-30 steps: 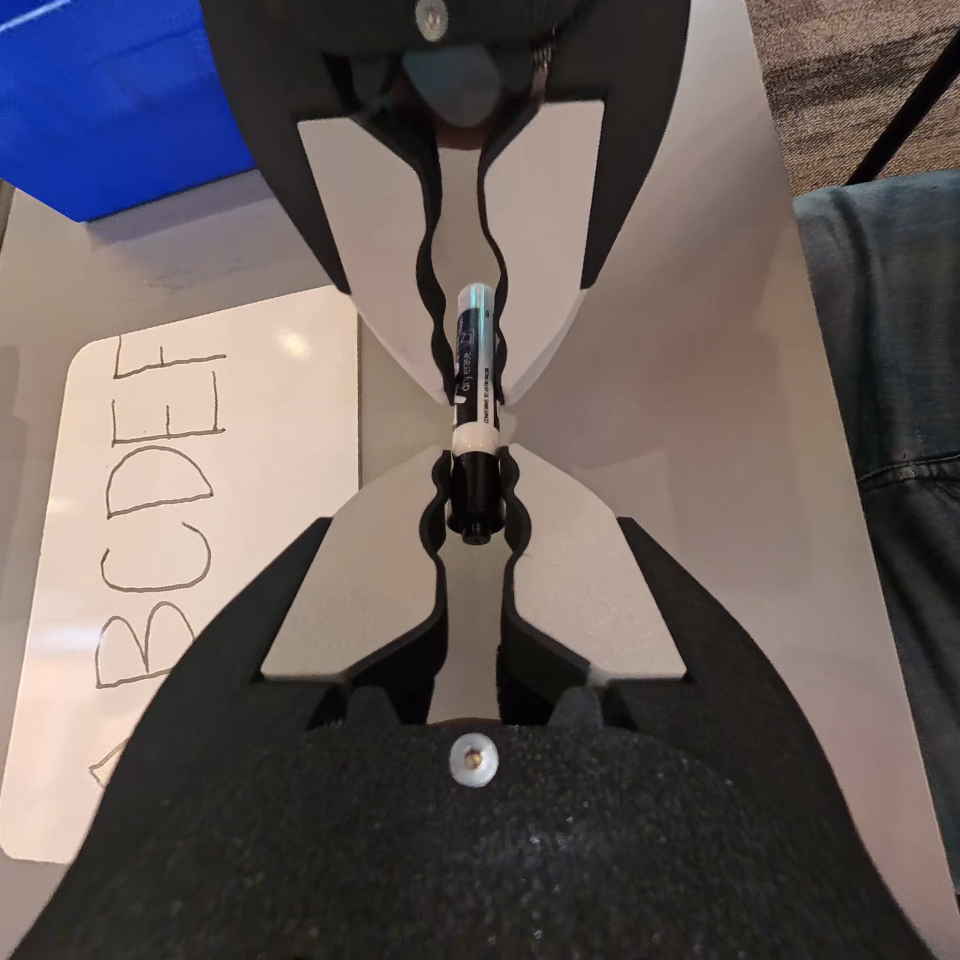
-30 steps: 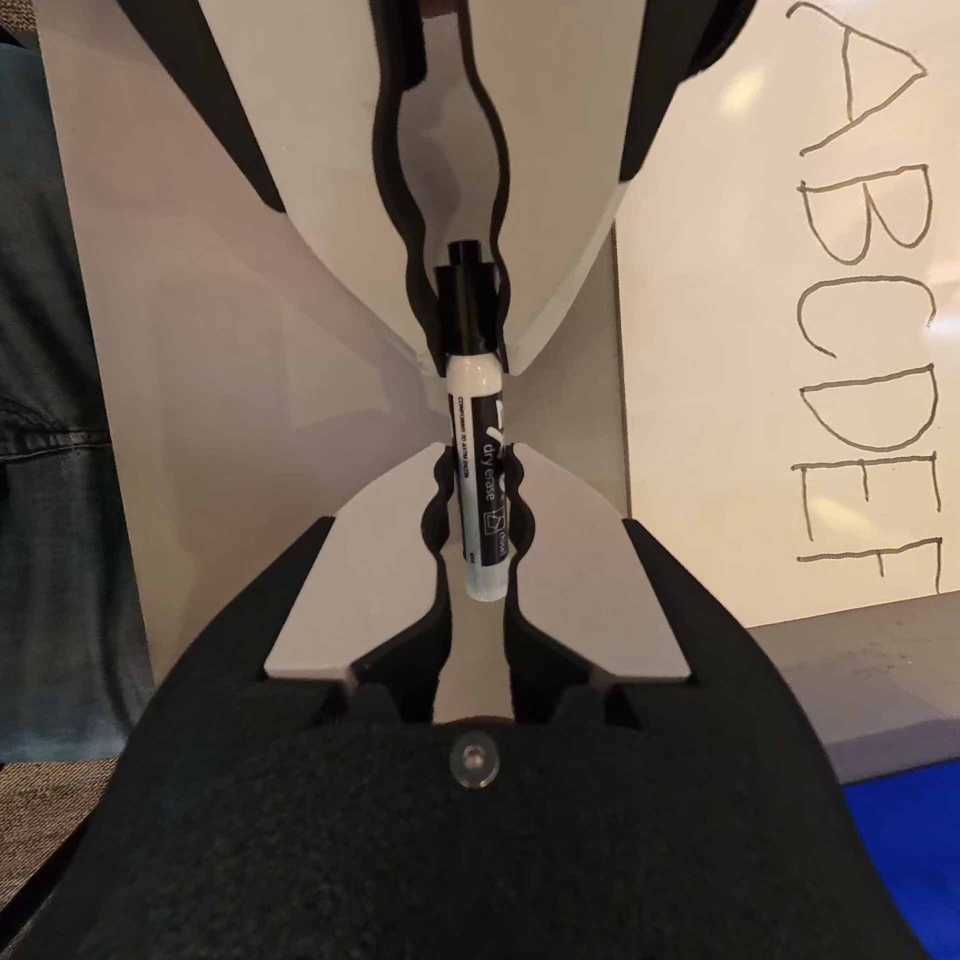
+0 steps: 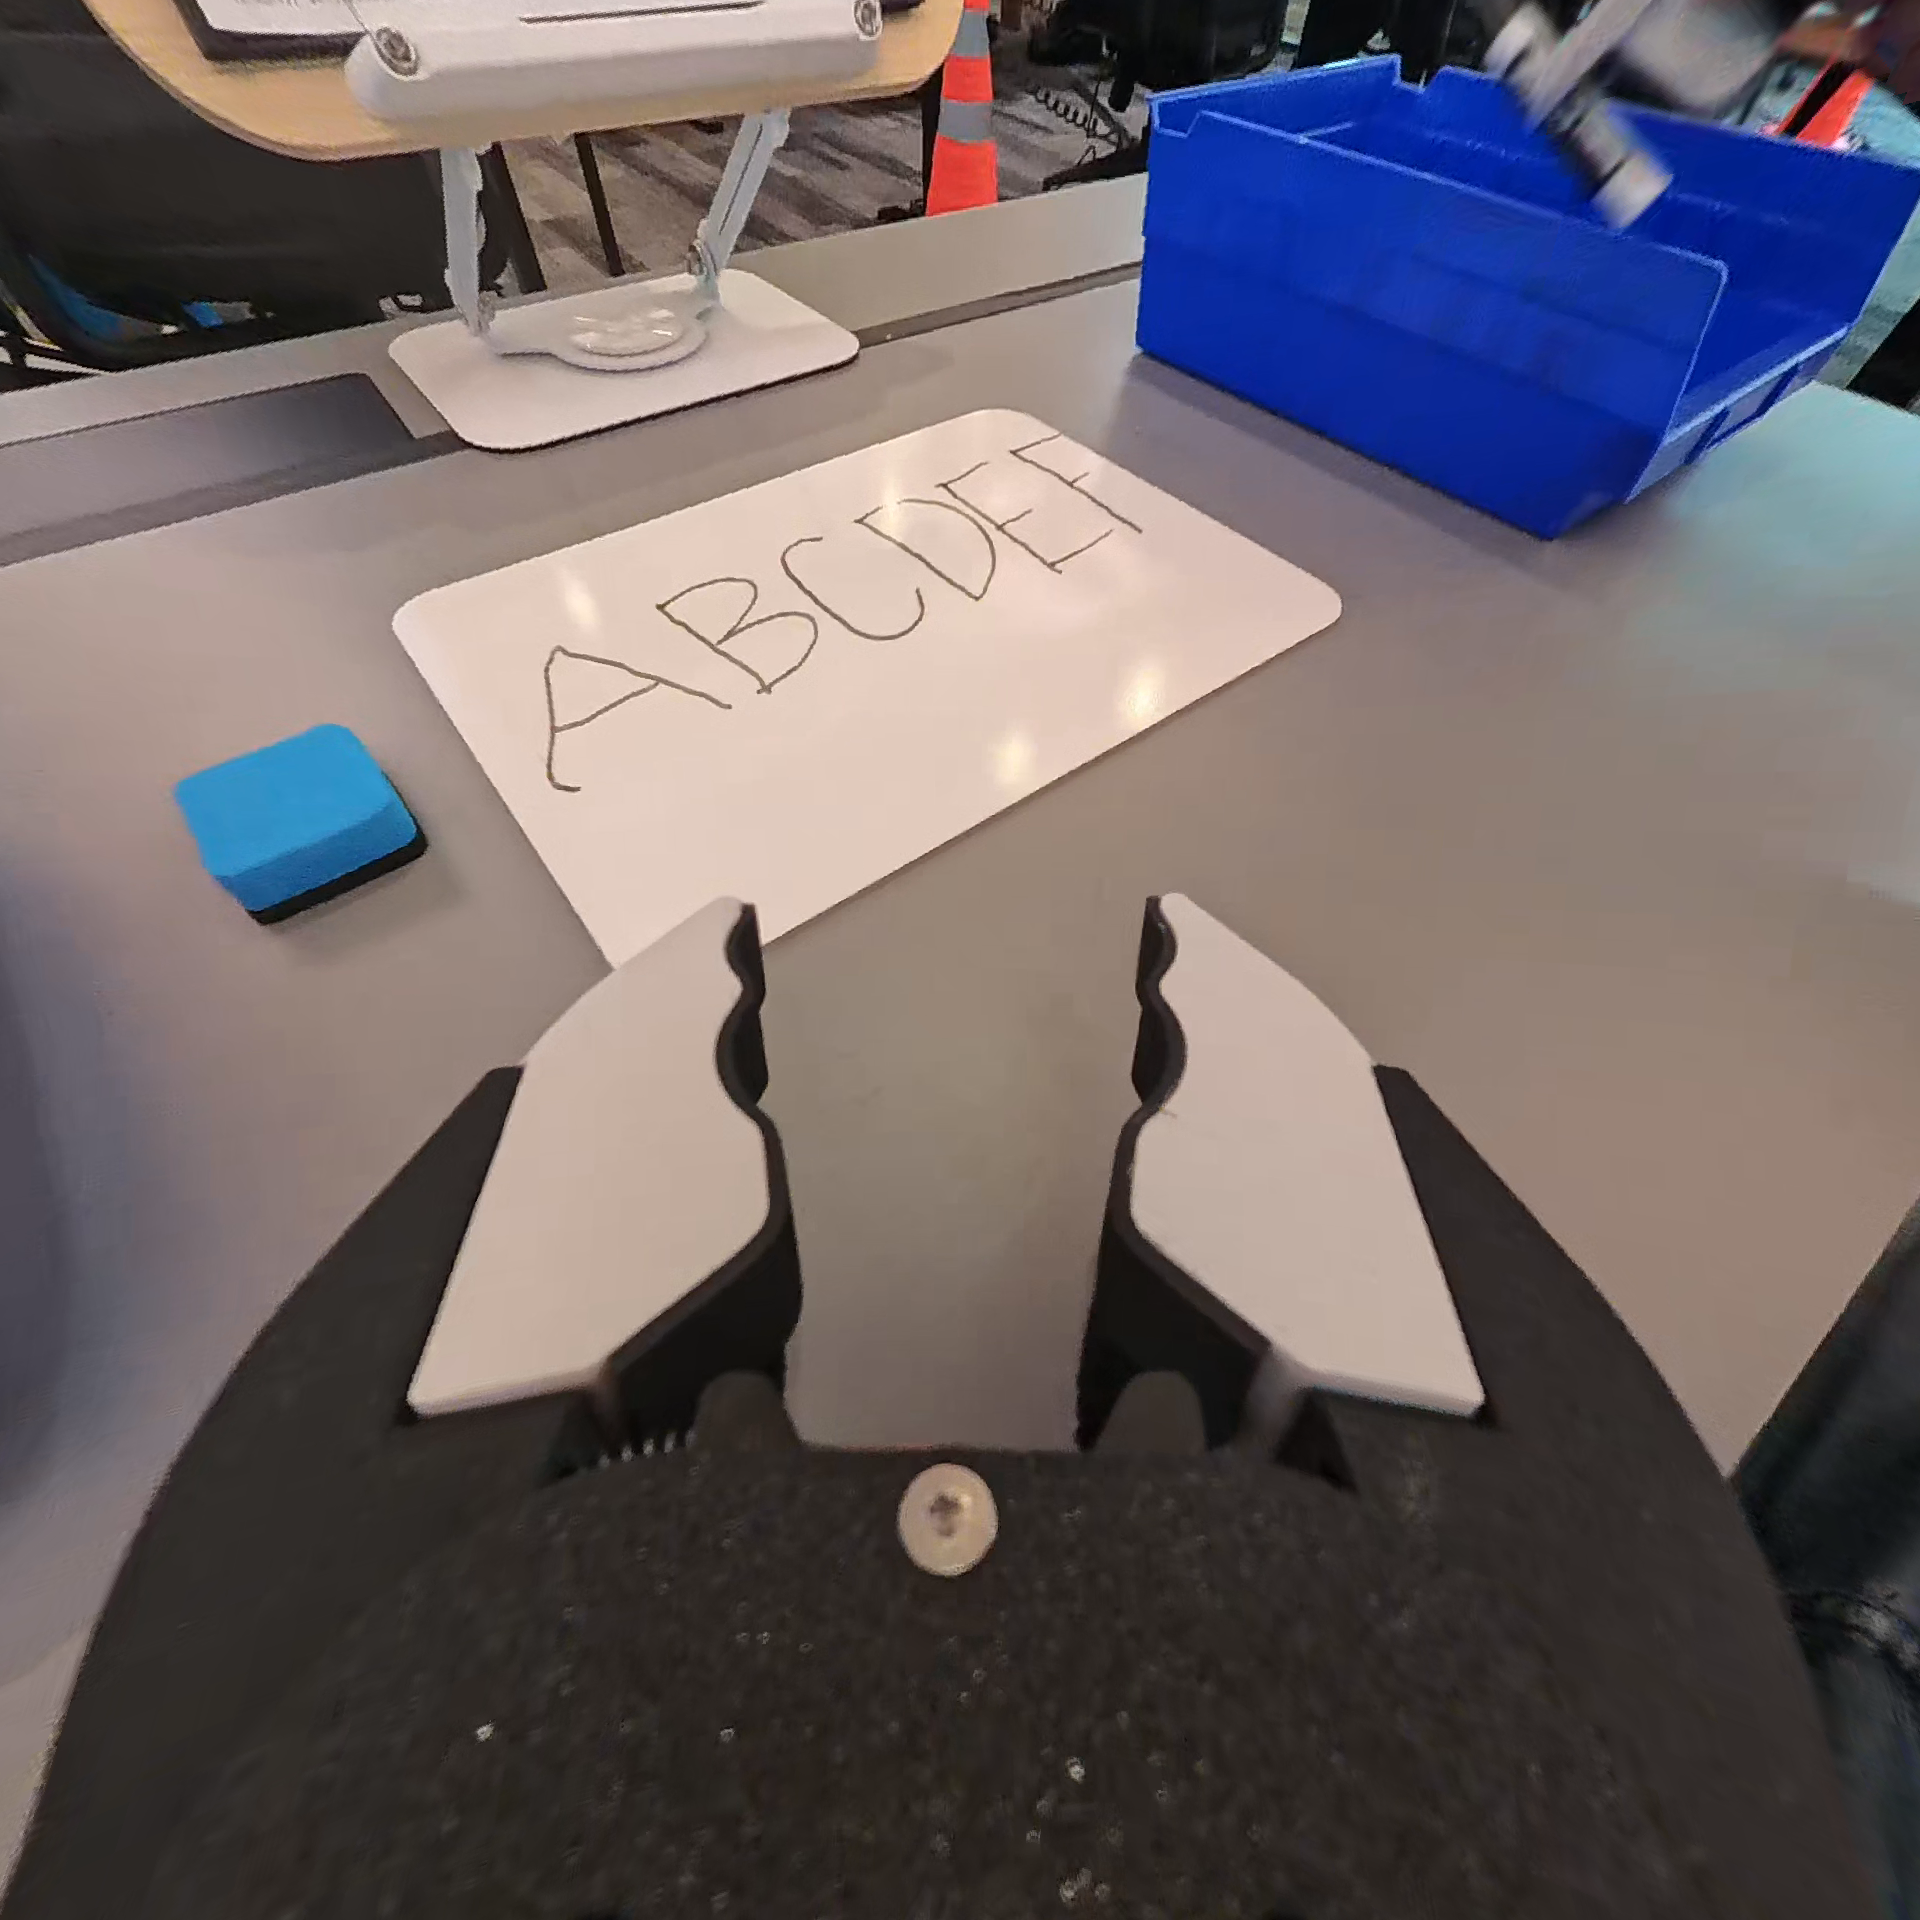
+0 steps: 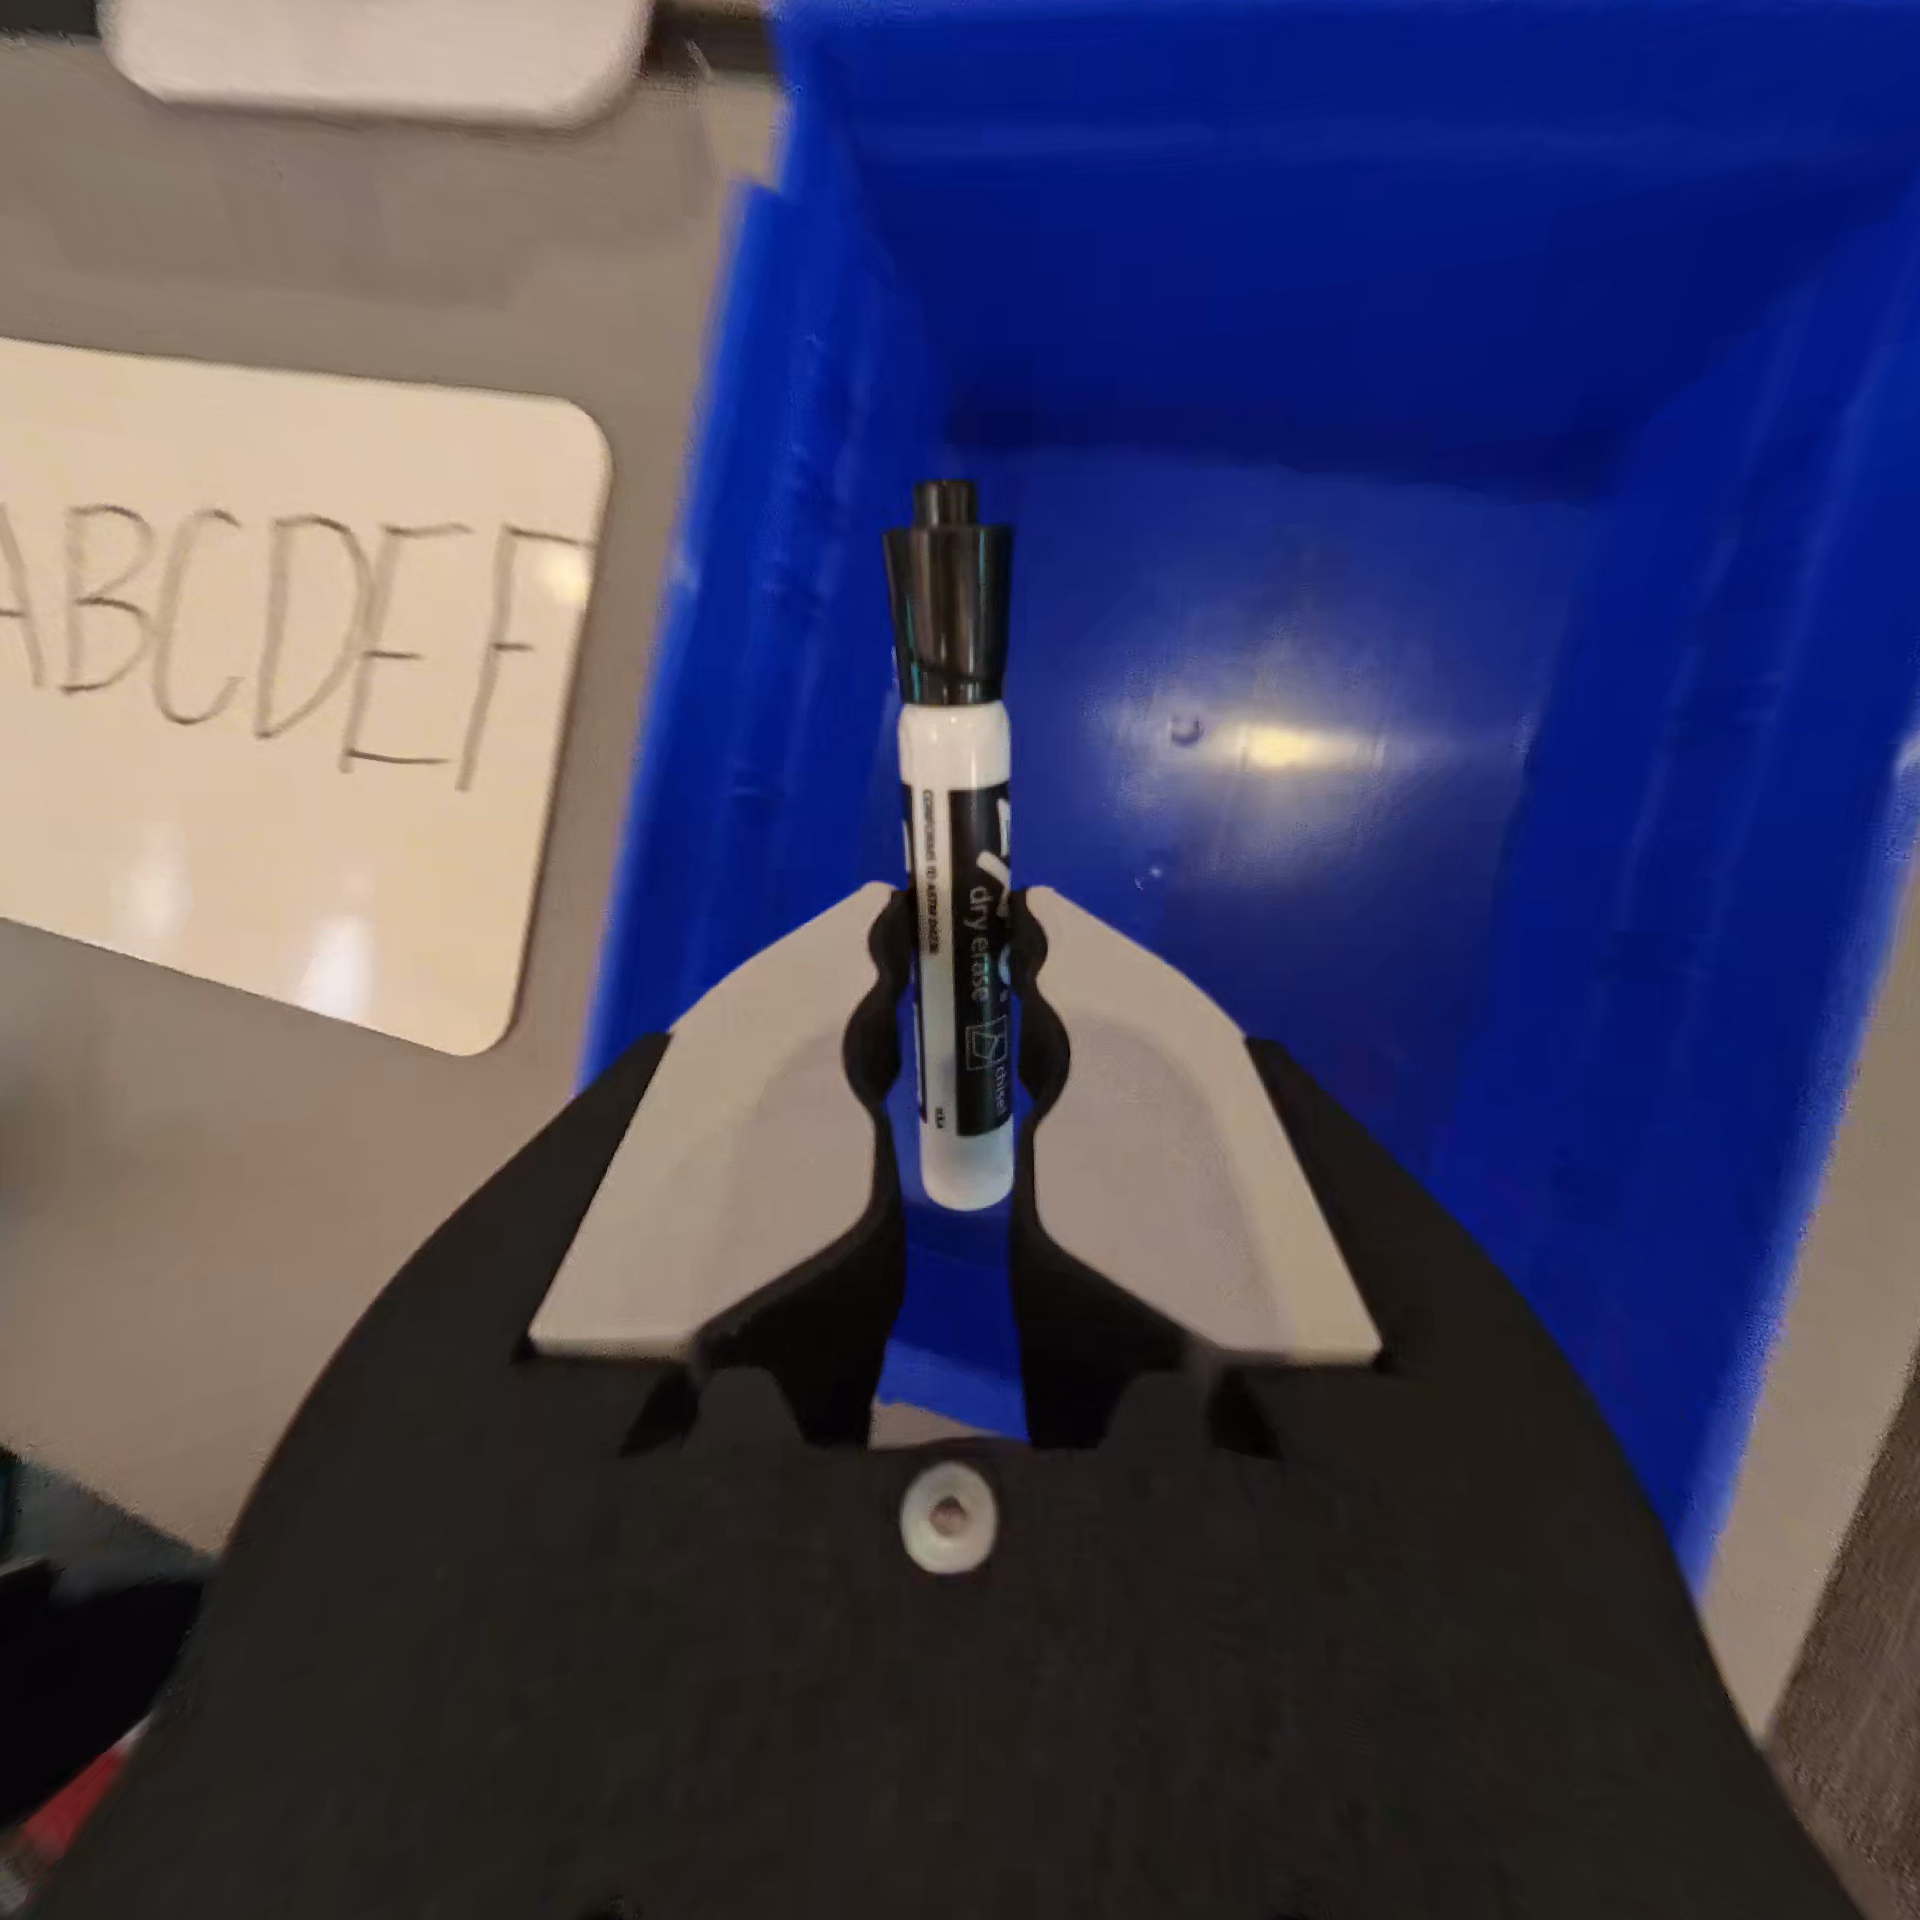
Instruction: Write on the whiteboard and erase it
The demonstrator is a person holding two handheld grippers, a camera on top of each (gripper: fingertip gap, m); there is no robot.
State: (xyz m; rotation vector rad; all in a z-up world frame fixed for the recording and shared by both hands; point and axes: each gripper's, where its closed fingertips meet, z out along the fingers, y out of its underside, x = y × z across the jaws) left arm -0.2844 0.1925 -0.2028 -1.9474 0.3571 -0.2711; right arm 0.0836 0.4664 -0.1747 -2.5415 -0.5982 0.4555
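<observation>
Grey surface [image 3: 1455, 831] fills both views. At the centre of the left wrist view lies the whiteboard [image 3: 862, 675], bearing black handwriting, with a blue eraser [image 3: 296, 821] just beside its left edge. A white stand [image 3: 623, 353] sits behind it, and a blue bin [image 3: 1455, 343] occupies the upper right. The left tongs [image 3: 951, 935] gape wide with nothing between them. In the right wrist view, the right tongs [image 4: 961, 914] clamp a capped marker [image 4: 956, 831] over the bin's interior.

Each hand-held gripper [image 3: 951, 925] has a black textured body, white-faced wavy-edged fingers, one silver screw.
</observation>
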